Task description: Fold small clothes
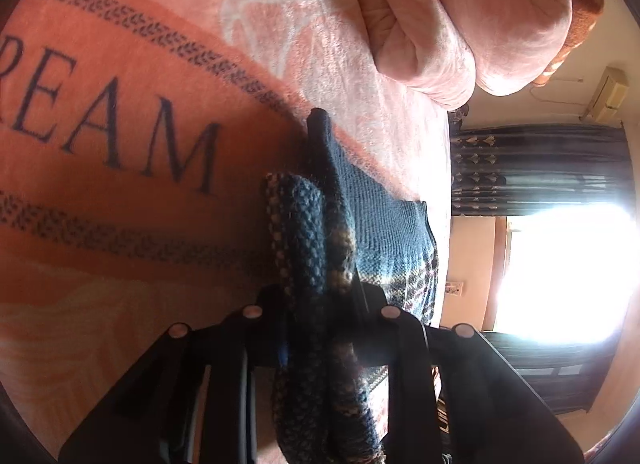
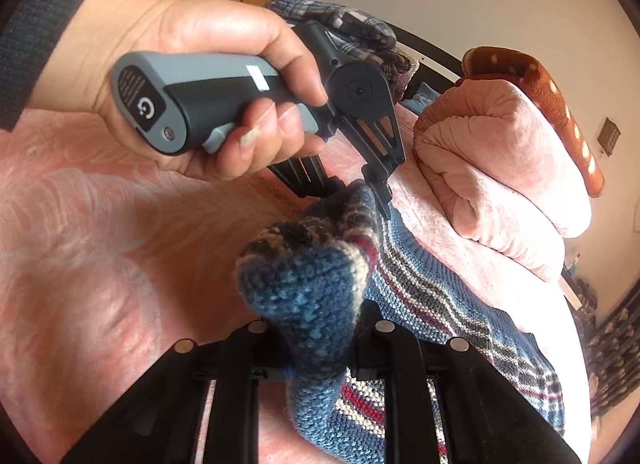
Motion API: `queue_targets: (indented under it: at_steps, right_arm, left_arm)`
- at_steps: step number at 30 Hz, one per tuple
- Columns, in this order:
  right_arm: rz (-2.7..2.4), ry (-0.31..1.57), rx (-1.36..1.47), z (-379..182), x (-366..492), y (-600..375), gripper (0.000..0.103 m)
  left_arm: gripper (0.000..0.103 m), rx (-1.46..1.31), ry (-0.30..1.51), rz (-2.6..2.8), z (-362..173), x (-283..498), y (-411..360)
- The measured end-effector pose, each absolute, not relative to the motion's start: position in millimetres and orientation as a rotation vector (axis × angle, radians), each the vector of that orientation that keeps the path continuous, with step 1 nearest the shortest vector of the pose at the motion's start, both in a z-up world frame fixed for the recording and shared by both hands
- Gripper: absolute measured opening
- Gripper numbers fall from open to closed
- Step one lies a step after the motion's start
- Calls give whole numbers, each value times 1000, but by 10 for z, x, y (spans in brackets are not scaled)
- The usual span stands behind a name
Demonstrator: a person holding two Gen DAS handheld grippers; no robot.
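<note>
1. Left wrist view, setting: pink blanket (image 1: 132, 112) with dark lettering and dotted bands is covering the bed; a rolled pink quilt (image 1: 460, 16) is lying at its far end. Dark curtains (image 1: 540, 168) are hanging beside a bright window (image 1: 568, 272) on the right.
2. Left wrist view, gripper: the left gripper (image 1: 320, 304) is clamping a bunched fold of the blue knitted sweater (image 1: 384, 224); the knit is filling the gap between its two black fingers.
3. Left wrist view, garment: the rest of the sweater is lying on the blanket ahead of the gripper, near the bed's right edge.
4. Right wrist view, setting: the same blanket is spreading below; the quilt is sitting to the upper right, with a plaid cloth (image 2: 344, 24) lying behind it.
5. Right wrist view, gripper: the right gripper (image 2: 316, 336) is pinching a raised wad of the striped sweater between its fingers.
6. Right wrist view, other hand: a person's hand (image 2: 200, 76), with a dark sleeve (image 2: 40, 32) at the wrist, is gripping the grey handle of the left gripper, whose tip is biting the same bunched edge, just beyond the right gripper's hold.
7. Right wrist view, garment: the sweater's body is trailing rightward, resting flat on the blanket.
</note>
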State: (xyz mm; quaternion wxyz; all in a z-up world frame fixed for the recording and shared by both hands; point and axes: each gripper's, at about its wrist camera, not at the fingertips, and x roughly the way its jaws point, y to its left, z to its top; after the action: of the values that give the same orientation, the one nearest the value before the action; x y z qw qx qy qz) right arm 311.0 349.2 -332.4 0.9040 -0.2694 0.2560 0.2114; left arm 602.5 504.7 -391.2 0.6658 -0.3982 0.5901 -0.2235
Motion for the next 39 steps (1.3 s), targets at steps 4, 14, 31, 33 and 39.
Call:
queue_targets:
  at_steps: [4,14,31,33,39]
  right_arm:
    - [430,535,-491,-3087,3125,3324,18]
    - [407,550,-383,-2590,3238,2909,17]
    - [349,549,-271,-2147,3254,2318,17]
    - [342,548,-261,-2105,3257,2248,17]
    - [324,555,-211,-2038,3268,2033,17]
  left_arm:
    - [20,-839,1336,-484,-3605,6064,4895]
    - [20,-722,1347,-453,-2954,6136,4458]
    - [19,-626,1342,-426,-2278,6128,3797]
    - [19,-613,1341,-428,-2217,6129,3715]
    - [19,-564,1355,-408,-2096,6141,3478]
